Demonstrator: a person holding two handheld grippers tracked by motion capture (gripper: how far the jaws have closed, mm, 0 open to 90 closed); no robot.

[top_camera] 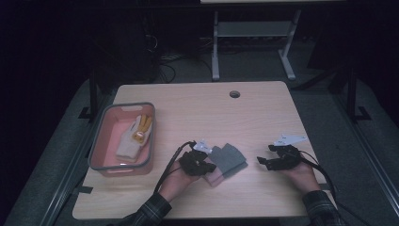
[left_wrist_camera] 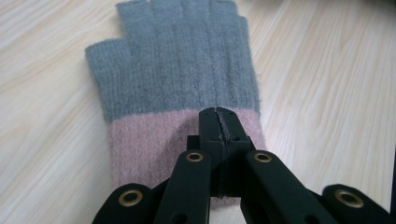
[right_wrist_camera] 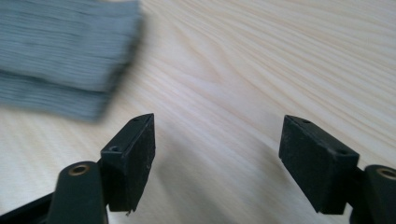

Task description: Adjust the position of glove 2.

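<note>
Pinching the grey-pink glove [left_wrist_camera: 180,88]'s cuff, left gripper [left_wrist_camera: 219,122] is clamped tight; right gripper [right_wrist_camera: 217,161] gapes empty — one glove [top_camera: 134,138] sits binned at 9 o'clock, this one remains.

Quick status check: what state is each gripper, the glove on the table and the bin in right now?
Left gripper: shut on the grey glove's pink cuff.
Right gripper: open, nothing between its jaws.
Grey glove: flat on the table, fingerless.
Pink bin: upright, holding a white-and-yellow glove.
</note>
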